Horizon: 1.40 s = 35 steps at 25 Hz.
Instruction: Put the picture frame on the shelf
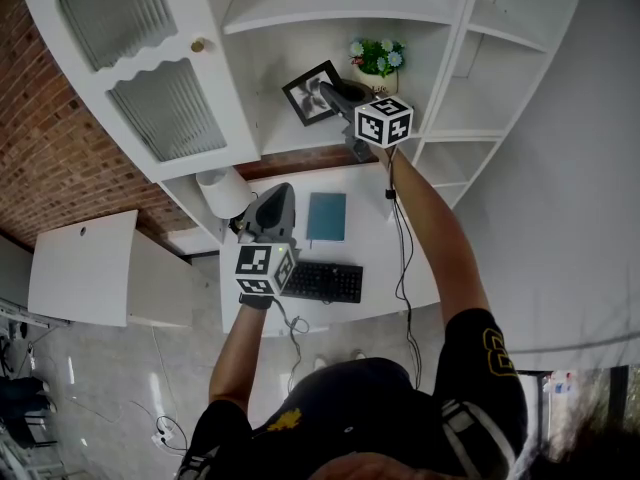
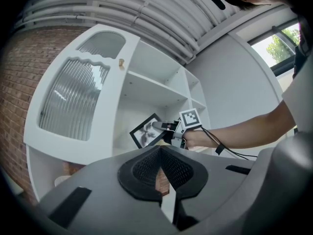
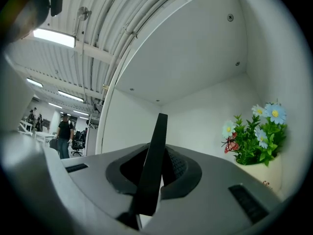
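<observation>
The black picture frame (image 1: 310, 92) with a grey photo leans tilted on the white shelf board (image 1: 300, 140), left of a small pot of flowers (image 1: 377, 63). My right gripper (image 1: 326, 89) reaches into that shelf and is shut on the frame's right edge. In the right gripper view the frame's thin black edge (image 3: 152, 160) runs up between the jaws, with the flowers (image 3: 254, 136) to the right. My left gripper (image 1: 281, 192) hangs lower over the desk, shut with nothing in it. In the left gripper view it (image 2: 161, 153) looks up at the frame (image 2: 145, 131).
The open white cabinet door (image 1: 150, 68) with ribbed glass stands to the left of the shelf. Below lie a white desk (image 1: 380, 268) with a white lamp (image 1: 225, 190), a teal notebook (image 1: 327, 217) and a black keyboard (image 1: 325, 281). More shelf compartments (image 1: 470, 78) are to the right.
</observation>
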Available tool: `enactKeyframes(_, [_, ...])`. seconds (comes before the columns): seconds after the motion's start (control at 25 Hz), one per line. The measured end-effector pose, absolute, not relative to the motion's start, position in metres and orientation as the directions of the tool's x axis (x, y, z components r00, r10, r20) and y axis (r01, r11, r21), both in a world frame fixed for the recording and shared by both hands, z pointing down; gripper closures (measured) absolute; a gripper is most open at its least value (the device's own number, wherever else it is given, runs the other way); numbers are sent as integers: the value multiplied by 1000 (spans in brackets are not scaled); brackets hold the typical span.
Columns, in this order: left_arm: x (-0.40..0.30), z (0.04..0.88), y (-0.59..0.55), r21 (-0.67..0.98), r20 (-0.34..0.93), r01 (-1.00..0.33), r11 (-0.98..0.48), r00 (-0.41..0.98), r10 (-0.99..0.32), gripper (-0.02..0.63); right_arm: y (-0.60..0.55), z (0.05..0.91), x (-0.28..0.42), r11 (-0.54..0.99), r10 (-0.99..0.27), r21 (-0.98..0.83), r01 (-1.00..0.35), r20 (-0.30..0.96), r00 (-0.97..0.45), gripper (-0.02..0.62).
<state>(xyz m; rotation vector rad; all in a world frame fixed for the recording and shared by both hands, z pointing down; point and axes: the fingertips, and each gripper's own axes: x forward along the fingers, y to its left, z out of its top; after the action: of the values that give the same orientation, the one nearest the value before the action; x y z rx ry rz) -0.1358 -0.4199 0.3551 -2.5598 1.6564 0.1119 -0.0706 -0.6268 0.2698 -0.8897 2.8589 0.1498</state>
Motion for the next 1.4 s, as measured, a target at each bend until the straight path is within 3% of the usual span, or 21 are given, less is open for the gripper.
enactKeyframes(0.88, [-132, 352, -409, -34, -128, -917, -398, 399, -908, 588, -636, 295, -40, 795, -583, 206, -571, -1, -812, 503])
enactKeyframes(1.08, [-129, 351, -410, -32, -131, -915, -402, 402, -906, 588, -638, 319, -35, 806, -574, 249, -537, 101, -813, 483])
enactKeyframes(1.4, [-121, 354, -412, -33, -126, -911, -411, 412, -902, 588, -641, 320, -31, 802, -578, 248, -543, 94, -811, 482])
